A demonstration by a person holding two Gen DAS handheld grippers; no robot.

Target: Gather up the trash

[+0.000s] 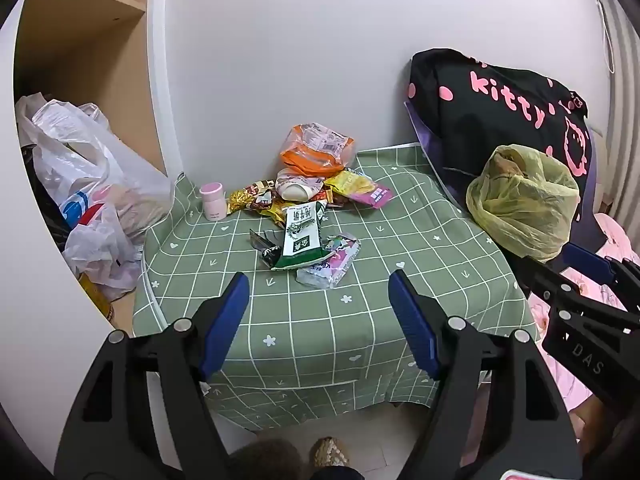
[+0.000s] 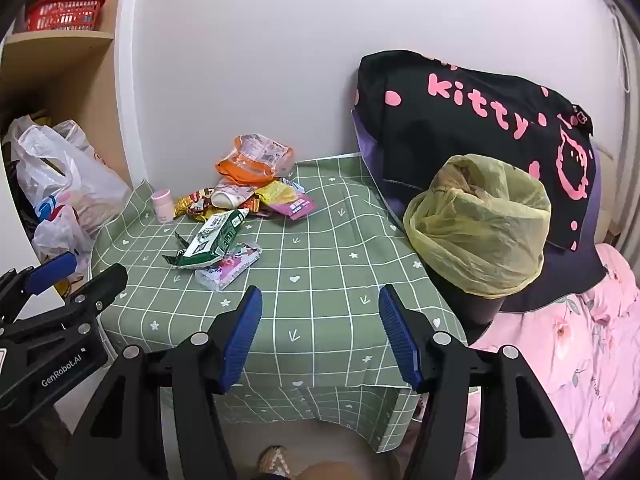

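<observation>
- Left gripper (image 1: 318,320) is hovering above the near part of the table (image 1: 400,260), its jaws standing spread wide with nothing between them; it is pointing down toward the litter, presumably so that the first piece can be approached from above.
- Right gripper (image 2: 320,326) is hanging beside it, jaws likewise spread and empty; both are waiting short of the trash, neither touching anything.
- Trash is lying on the green checked cloth in two loose groups; nearest are a flattened green milk carton (image 1: 302,236) resting partly on a silvery pink wrapper (image 1: 330,262); behind, against the wall, an orange bag (image 1: 316,148) is topping a heap of snack wrappers (image 1: 260,198).
- A small pink jar (image 1: 212,196) is standing upright just beside the heap; whether it counts as trash cannot be told.
- A bin lined with a yellow bag (image 2: 476,232) is sitting at the table's right edge, within easy reach of the right gripper; it is likely the destination.
- Judged stage: collecting is not yet begun; the carton, being nearest and flat, is probably inviting an edge pinch.
</observation>
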